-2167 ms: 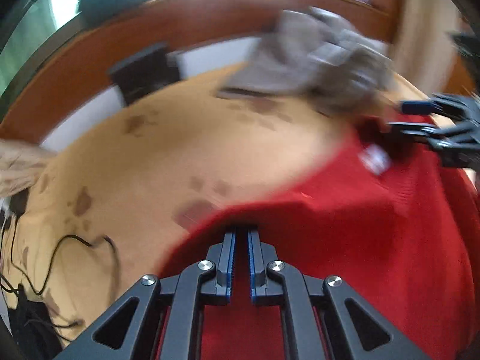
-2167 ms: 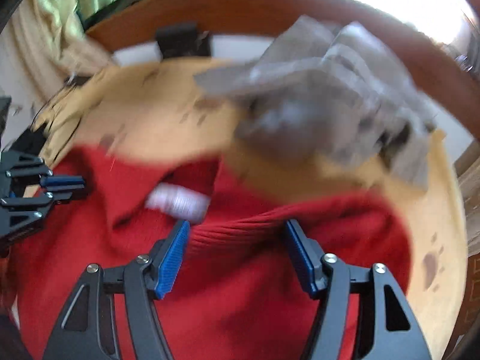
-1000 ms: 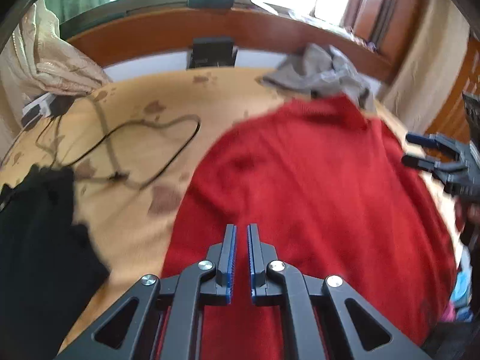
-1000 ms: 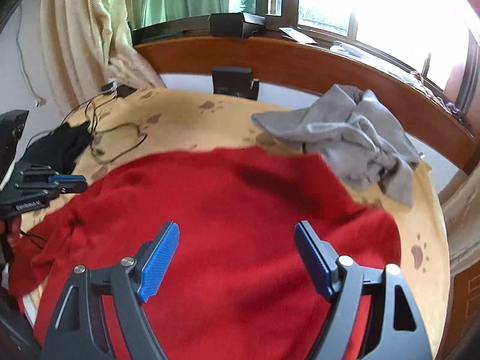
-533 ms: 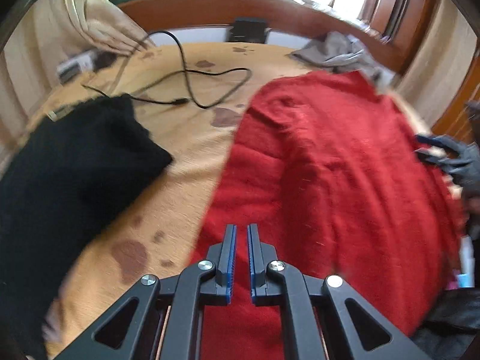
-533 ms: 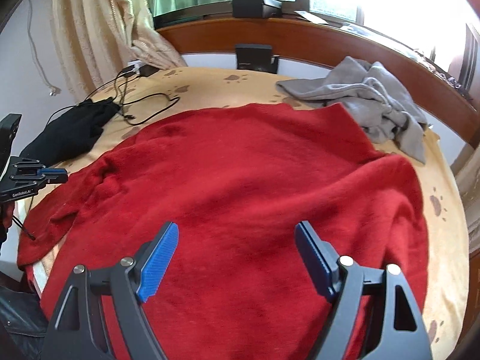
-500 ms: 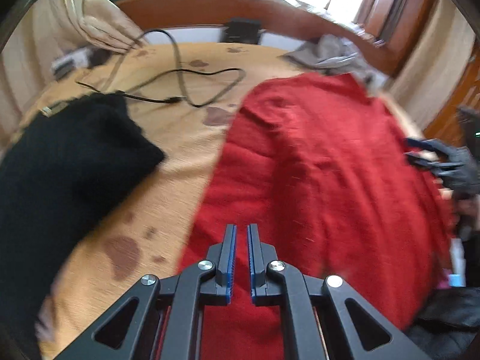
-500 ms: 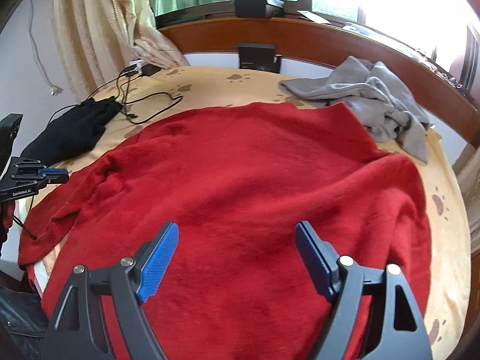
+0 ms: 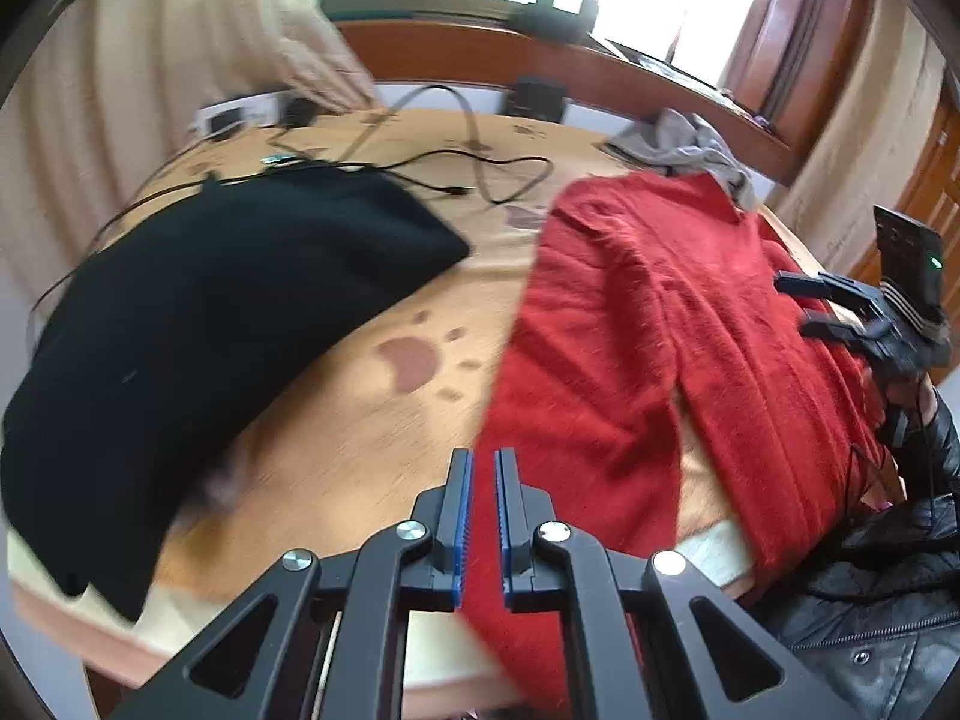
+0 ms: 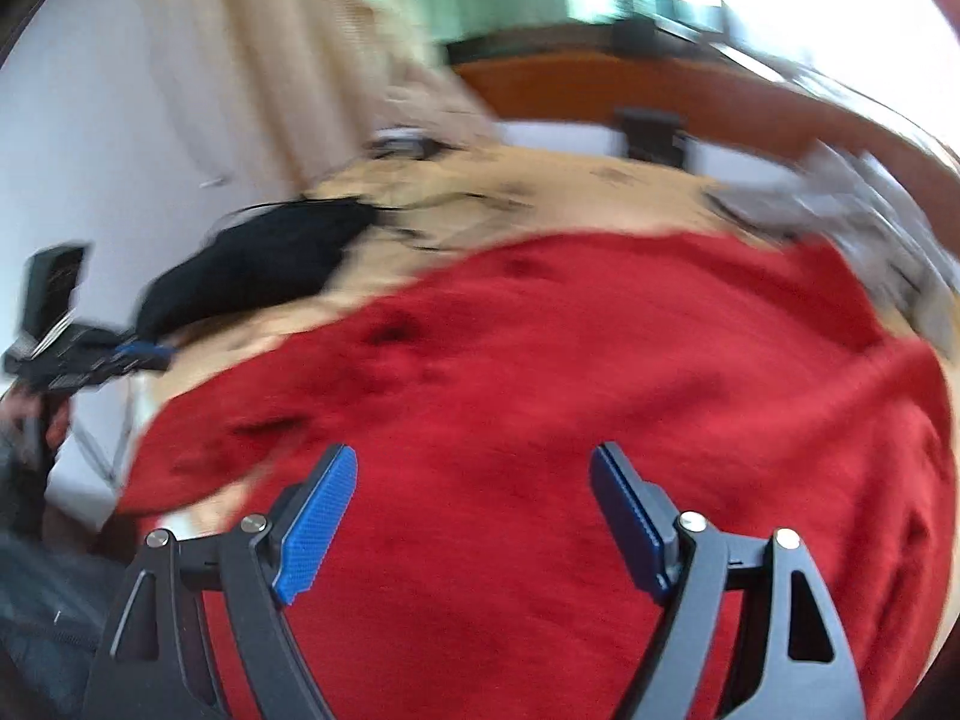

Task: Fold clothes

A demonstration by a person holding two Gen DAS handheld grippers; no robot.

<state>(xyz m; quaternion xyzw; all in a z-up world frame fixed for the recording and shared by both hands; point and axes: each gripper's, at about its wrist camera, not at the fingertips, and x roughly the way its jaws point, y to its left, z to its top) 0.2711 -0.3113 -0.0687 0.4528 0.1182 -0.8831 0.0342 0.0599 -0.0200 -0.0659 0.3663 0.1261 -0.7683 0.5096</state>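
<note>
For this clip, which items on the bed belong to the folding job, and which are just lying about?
Belongs to the job:
- red sweater, spread flat
- black garment
- grey garment, crumpled near the headboard

Just lying about:
- black cables on the paw-print bedspread
- small dark box by the headboard
- curtain

tan paw-print bed (image 9: 372, 432), red sweater (image 9: 618, 324), blk garment (image 9: 198, 324), grey clothes (image 9: 684, 147), cables (image 9: 480, 174)

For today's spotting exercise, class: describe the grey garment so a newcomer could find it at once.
Start at the tan paw-print bedspread and follow the red sweater to its far end, near the wooden headboard. The grey garment lies crumpled there, touching the sweater's far edge. It alone is pale grey and bunched; the black garment lies across the bed.
</note>
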